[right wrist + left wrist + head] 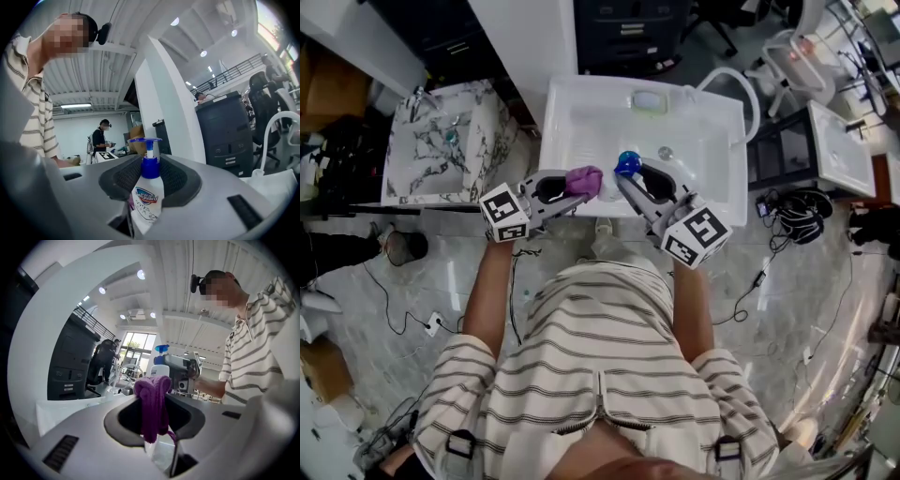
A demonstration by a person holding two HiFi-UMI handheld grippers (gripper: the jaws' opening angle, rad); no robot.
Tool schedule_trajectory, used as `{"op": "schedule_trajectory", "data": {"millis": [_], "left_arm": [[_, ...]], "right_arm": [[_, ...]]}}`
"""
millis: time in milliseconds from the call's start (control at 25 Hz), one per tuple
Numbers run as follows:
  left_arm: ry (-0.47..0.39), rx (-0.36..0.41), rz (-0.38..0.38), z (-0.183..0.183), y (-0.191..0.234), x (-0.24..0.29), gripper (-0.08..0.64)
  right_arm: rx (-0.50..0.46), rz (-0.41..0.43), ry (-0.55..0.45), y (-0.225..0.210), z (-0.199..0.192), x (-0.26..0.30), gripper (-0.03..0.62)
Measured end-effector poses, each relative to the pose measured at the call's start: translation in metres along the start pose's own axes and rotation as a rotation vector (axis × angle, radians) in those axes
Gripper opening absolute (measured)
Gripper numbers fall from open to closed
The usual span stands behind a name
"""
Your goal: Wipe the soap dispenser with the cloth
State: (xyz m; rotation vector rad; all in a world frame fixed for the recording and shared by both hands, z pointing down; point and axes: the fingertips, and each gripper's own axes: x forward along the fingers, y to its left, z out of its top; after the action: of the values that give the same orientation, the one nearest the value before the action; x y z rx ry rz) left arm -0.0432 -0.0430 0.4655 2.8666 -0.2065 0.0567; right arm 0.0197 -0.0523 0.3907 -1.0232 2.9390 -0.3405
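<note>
Soap dispenser [146, 199] clamped between right gripper [149, 180] fingers [179, 176].

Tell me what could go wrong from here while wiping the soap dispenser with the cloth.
The right gripper grips the soap dispenser by its smooth upper body; sideways pressure from wiping might twist it loose, dropping it into the sink. The cloth is bunched in the left gripper, so it may catch the pump head and squirt soap.

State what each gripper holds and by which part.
Left gripper: the purple cloth, pinched at its bunched middle. Right gripper: the soap dispenser, clamped by its white body.
</note>
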Motion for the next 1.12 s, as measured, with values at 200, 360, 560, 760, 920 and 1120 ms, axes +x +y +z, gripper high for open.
{"op": "schedule_trajectory", "data": {"millis": [200,360,560,760,920,1120], "left_arm": [[-0.042,0.020,0.083,0.014,0.001,0.003,0.115],[-0.032,0.049,0.142,0.020,0.003,0.003,0.115],[-0.053,0.083,0.204,0.031,0.003,0.005,0.115],[-0.051,0.105,0.302,0.036,0.011,0.008,0.115],[-0.048,0.108,0.393,0.036,0.023,0.006,0.115],[-0.049,0.121,0.494,0.042,0.045,0.007,0.115]], "right_arm": [[-0.009,-0.065,-0.010,-0.009,0.000,-0.003,0.132],[-0.020,-0.114,-0.004,-0.015,-0.002,0.000,0.132],[-0.006,-0.171,-0.014,-0.027,-0.002,-0.001,0.132],[-0.002,-0.248,-0.006,-0.045,-0.008,0.003,0.132],[-0.012,-0.288,0.007,-0.058,-0.013,0.014,0.132],[-0.014,-0.333,0.016,-0.087,-0.018,0.033,0.132]]}}
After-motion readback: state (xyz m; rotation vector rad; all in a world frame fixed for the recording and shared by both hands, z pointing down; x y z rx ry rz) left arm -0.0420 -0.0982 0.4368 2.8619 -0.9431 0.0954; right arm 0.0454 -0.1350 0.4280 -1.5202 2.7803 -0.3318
